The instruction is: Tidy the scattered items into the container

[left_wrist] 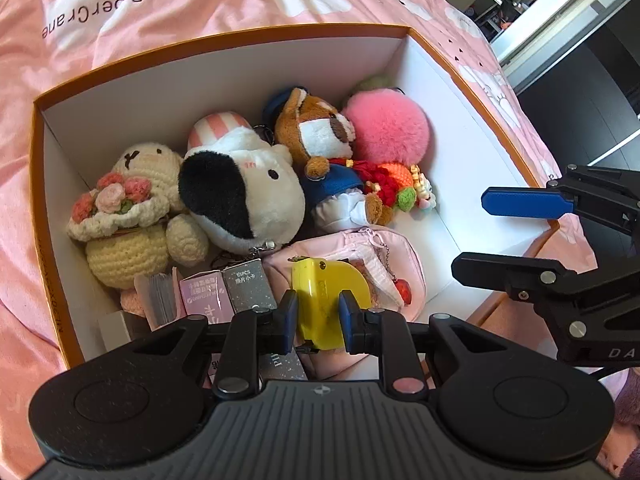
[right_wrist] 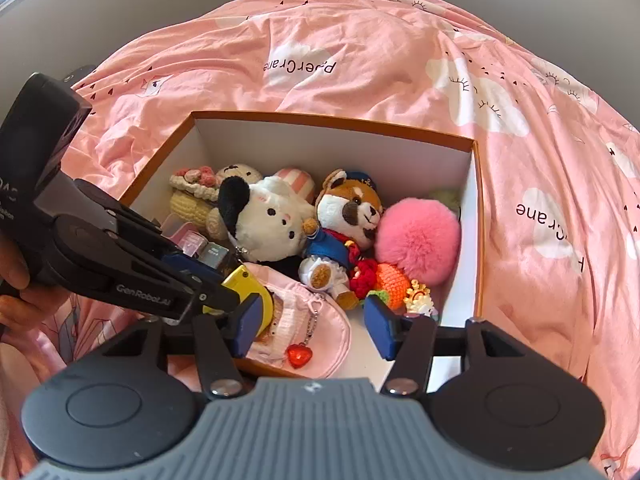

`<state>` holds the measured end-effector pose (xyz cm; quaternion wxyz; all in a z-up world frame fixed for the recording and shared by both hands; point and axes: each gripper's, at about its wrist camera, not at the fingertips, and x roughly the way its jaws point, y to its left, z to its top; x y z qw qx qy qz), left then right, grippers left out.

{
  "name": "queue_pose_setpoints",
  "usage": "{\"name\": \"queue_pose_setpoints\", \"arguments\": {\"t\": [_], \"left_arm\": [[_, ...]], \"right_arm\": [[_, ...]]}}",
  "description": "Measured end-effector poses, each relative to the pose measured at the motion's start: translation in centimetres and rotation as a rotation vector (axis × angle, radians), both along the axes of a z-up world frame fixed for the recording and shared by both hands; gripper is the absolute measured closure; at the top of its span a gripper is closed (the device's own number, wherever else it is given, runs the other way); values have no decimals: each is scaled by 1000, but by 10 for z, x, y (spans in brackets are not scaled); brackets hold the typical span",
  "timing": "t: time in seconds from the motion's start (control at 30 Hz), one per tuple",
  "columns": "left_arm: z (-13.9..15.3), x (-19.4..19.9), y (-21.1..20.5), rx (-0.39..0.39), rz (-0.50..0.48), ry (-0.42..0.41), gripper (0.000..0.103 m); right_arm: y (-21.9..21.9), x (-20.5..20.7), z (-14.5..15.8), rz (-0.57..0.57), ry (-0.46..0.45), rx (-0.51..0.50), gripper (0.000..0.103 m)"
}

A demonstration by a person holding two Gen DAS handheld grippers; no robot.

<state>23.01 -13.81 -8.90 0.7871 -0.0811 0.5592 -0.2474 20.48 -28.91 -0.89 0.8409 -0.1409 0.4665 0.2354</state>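
An orange-rimmed box point(left_wrist: 224, 36) with white walls sits on a pink bedspread and holds several plush toys, a pink pouch point(left_wrist: 384, 256) and small packets. My left gripper point(left_wrist: 318, 320) is shut on a yellow tape measure point(left_wrist: 324, 296) and holds it just above the pink pouch inside the box. In the right wrist view the tape measure point(right_wrist: 250, 284) shows between the left gripper's fingers. My right gripper point(right_wrist: 314, 324) is open and empty over the box's near edge point(right_wrist: 280, 368), above the pouch point(right_wrist: 320, 332). It also shows at the right of the left wrist view point(left_wrist: 492, 236).
In the box lie a crochet bear point(left_wrist: 136, 208), a black-and-white plush point(left_wrist: 248, 196), a fox plush point(left_wrist: 320, 148), a pink pompom point(left_wrist: 384, 124) and a crochet charm point(left_wrist: 400, 188). The pink bedspread point(right_wrist: 360, 60) surrounds the box. Dark furniture point(left_wrist: 580, 92) stands beyond the bed.
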Motion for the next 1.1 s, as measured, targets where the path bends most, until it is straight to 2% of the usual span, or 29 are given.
{"name": "queue_pose_setpoints", "arguments": {"t": [0.1,0.2,0.3,0.43,0.63,0.77,0.87,1.1], "left_arm": [[6,-7,-3,32,-14,-33,79],[20,-17,-8,84,-24,-114,79],[34,-25,-6,108,-15,-165,78],[51,-36,-3,137,2,-220,70],[69,-57,0,194,27,-288,63],[76,-70,5,218,46,-320,51],[80,-80,9,236,57,-342,45],[89,-105,14,301,78,-407,41]], "right_arm": [[1,-6,3,-19,1,17,41],[1,-13,4,-52,-5,56,34],[2,-19,1,-76,3,73,34],[4,-27,2,-106,-14,75,34],[8,-45,9,-176,-100,113,30],[15,-59,12,-218,-168,93,29],[14,-69,14,-254,-181,125,27],[18,-91,12,-329,-204,188,26]]}}
